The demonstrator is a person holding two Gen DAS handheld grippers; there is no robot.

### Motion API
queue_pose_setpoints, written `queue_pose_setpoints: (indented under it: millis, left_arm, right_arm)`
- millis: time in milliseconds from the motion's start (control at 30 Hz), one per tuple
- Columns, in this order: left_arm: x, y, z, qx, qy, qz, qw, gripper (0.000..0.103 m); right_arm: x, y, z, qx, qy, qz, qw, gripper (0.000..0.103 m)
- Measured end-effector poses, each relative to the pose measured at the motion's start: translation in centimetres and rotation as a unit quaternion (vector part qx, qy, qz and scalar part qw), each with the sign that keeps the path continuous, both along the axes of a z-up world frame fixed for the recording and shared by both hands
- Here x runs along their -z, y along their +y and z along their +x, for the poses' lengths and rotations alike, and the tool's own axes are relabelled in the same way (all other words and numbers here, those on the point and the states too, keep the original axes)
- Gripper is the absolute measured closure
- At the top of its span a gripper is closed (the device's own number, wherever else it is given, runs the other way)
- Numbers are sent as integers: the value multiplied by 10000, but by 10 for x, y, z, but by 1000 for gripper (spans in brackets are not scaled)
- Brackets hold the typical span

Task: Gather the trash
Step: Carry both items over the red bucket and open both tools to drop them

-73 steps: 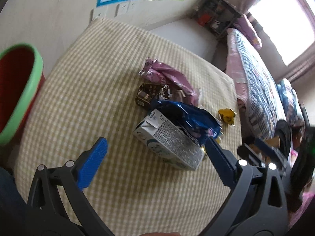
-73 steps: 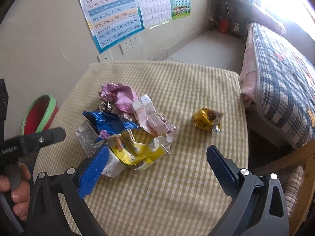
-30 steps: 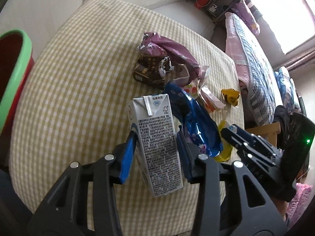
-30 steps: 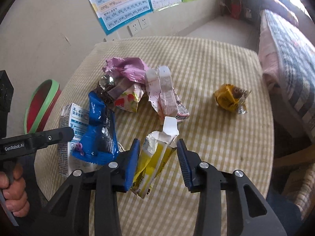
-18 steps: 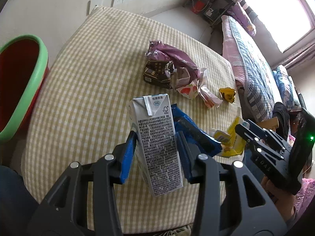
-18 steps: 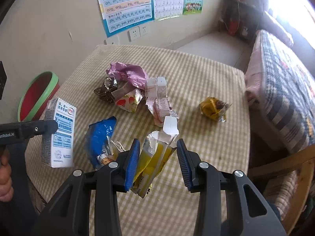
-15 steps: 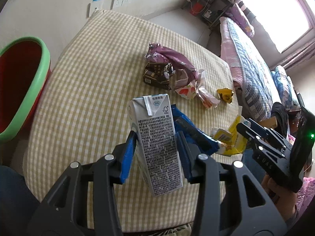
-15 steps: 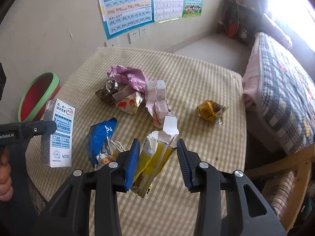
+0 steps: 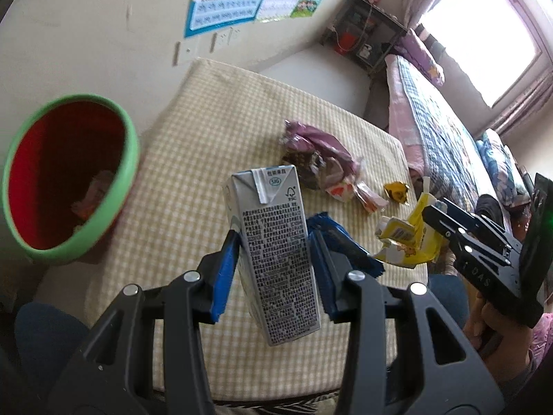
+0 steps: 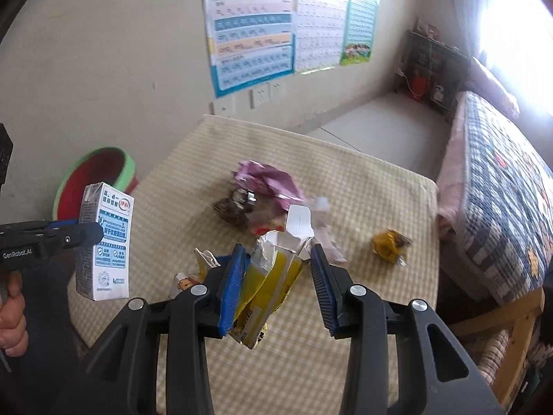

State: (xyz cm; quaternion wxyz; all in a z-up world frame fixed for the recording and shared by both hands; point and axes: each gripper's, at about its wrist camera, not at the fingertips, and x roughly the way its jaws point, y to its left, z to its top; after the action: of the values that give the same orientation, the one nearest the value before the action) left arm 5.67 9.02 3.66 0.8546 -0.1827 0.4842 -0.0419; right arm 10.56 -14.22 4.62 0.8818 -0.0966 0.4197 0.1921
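White carton clamped, left tongs | right tongs grip yellow carton

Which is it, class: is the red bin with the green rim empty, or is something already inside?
Not empty. In the left wrist view the bin holds a crumpled pale wrapper at its bottom.

A table under a yellow-and-white checked cloth fills the middle of the room. On the far wall hang alphabet posters, a blue-edged one on the left and a green-edged one to its right, with white wall sockets just below them. To the right of the table stands a bed with a dark checked quilt over a pink sheet. In the far right corner a dark shelf holds small red things. A bright window with mauve curtains lies beyond the bed. A wooden chair frame shows near the right edge.
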Motion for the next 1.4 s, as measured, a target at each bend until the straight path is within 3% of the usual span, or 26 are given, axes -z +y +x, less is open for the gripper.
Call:
queue_pose_setpoints:
  millis: [533, 1100, 1400]
  left_arm:
    - [-25, 80, -19, -744, -248, 160, 9968, 63]
    - [-35, 166, -39, -1483, -487, 412, 9869, 63]
    - [-27, 202, -41, -1792, -548, 325, 9817, 63]
  right_arm:
    - [-30, 96, 12, -721, -284, 175, 9968, 65]
    - [-34, 209, 20, -1556, -297, 460, 9863, 65]
    - [-27, 266, 30, -1871, -250, 491, 9808, 65]
